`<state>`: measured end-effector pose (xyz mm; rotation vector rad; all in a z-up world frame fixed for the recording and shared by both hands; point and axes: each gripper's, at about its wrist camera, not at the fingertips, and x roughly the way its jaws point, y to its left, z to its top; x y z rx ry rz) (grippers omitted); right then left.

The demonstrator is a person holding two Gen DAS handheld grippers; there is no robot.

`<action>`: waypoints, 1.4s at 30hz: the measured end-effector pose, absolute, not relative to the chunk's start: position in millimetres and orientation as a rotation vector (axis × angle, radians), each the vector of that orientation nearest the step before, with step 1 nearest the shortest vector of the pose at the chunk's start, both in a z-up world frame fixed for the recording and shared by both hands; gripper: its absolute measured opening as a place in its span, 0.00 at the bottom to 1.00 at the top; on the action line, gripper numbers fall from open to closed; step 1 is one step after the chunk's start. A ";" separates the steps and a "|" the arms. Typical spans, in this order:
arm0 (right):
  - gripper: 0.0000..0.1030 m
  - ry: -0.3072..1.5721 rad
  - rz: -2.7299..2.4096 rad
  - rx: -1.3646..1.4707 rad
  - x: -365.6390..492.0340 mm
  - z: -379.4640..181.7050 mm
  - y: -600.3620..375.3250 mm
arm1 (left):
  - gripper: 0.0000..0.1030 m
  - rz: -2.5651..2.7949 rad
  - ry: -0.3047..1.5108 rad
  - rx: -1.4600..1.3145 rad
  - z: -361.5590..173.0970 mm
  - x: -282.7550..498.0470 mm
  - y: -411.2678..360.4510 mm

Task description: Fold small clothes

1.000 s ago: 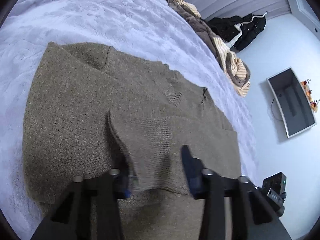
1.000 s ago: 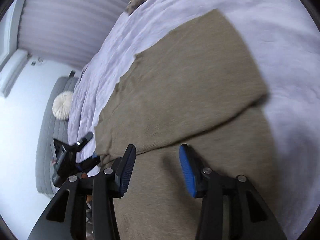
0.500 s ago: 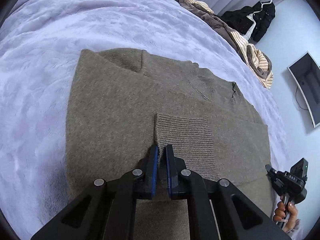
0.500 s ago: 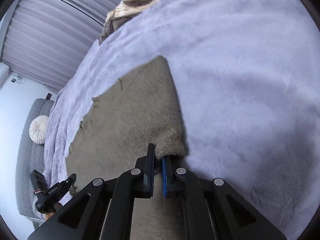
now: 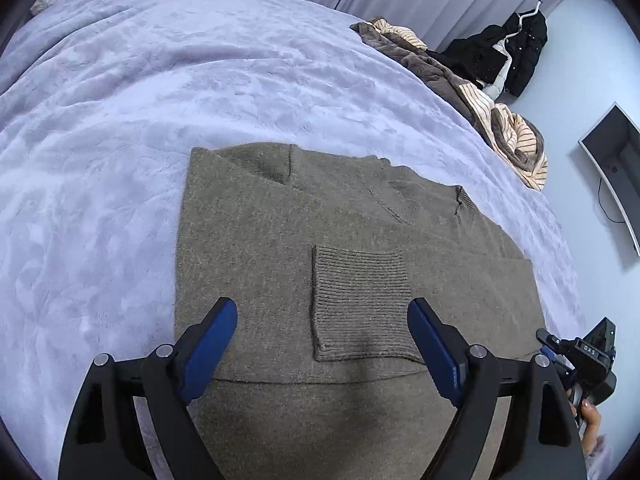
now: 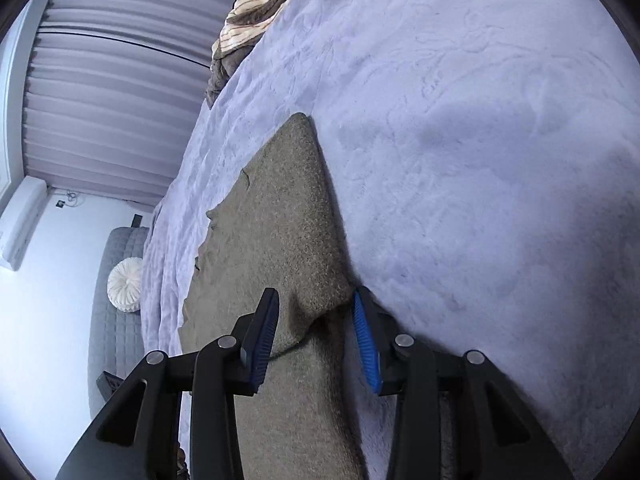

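Note:
An olive-brown knit sweater lies flat on the lilac bed cover, its sleeves folded across the body. One ribbed cuff lies on top in the middle. My left gripper is open and empty, its blue pads either side of the cuff, just above the fabric. In the right wrist view the sweater shows edge-on; my right gripper is open, its pads either side of a folded corner of the sweater, with no grip on it.
A heap of brown and striped clothes lies at the bed's far edge, black garments hanging beyond. A wall screen is at the right. A grey sofa with a round white cushion stands beside the bed.
Both grippers were shut on the sweater half a second ago. Both have opened and let the fabric go; the cuff and the folded edge now lie flat.

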<state>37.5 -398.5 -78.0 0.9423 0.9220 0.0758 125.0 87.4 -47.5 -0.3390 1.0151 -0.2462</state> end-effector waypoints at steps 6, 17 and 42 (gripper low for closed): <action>0.17 0.978 -0.019 0.686 47.4 -64.7 -387.8 | 0.84 -0.131 1.088 -0.083 -78.3 129.3 59.0; 0.19 0.893 -0.100 0.636 14.3 -33.3 -387.8 | 0.84 -0.128 1.039 -0.089 -55.5 114.4 84.3; 0.24 0.967 -0.032 0.521 9.7 -37.0 -343.6 | 0.85 -0.035 1.096 -0.129 -69.7 91.0 109.6</action>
